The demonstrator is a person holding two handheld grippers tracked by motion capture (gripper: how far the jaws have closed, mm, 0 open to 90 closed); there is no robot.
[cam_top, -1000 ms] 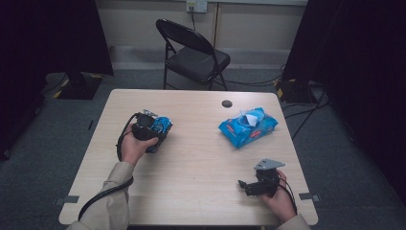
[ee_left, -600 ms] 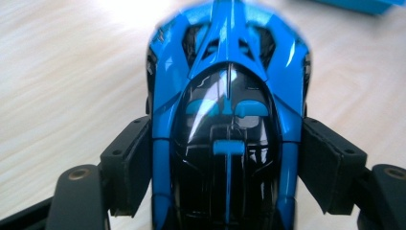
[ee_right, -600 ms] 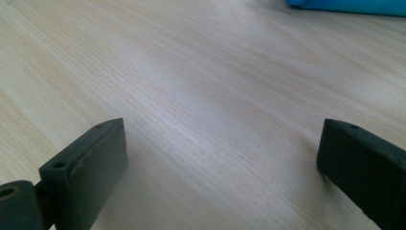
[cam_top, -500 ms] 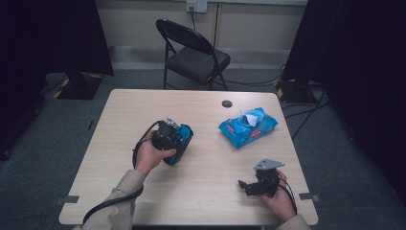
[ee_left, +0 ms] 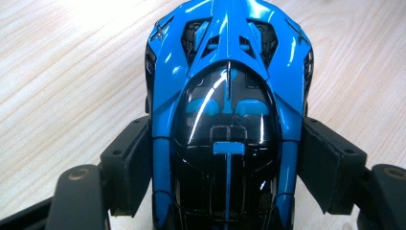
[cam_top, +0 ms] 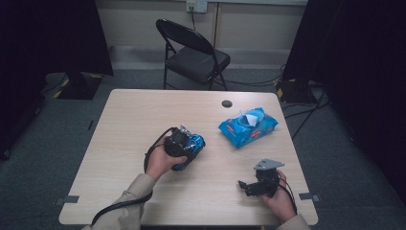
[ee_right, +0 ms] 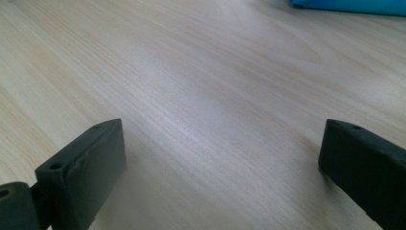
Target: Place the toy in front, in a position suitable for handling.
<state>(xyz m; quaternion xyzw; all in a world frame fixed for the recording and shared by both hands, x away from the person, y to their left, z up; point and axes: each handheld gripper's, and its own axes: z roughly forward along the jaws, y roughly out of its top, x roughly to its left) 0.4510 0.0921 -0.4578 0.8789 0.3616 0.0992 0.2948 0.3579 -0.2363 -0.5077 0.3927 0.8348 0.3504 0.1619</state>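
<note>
Toy car point(ee_left: 229, 120) is already picked up, pinched at its sides by the left tongs point(cam_top: 184, 146) around mid-surface point(cam_top: 134, 120), just left of the blue wipes pack point(cam_top: 249, 127). Setting it down looks like what's left. Glossy blue body, black canopy, pretty sleek. Right tongs point(cam_top: 246, 186) sit open and empty near the front edge.

The toy car point(ee_left: 225, 110) is glossy bright blue with a black cockpit and black stripes, and the tongs' pads point(ee_left: 127, 167) at its sides are matt black. The desk point(cam_top: 143, 115) is pale wood with a fine grain. The wipes packet point(cam_top: 248, 127) is blue with a white flap, and the folding chair point(cam_top: 194, 52) is black.
</note>
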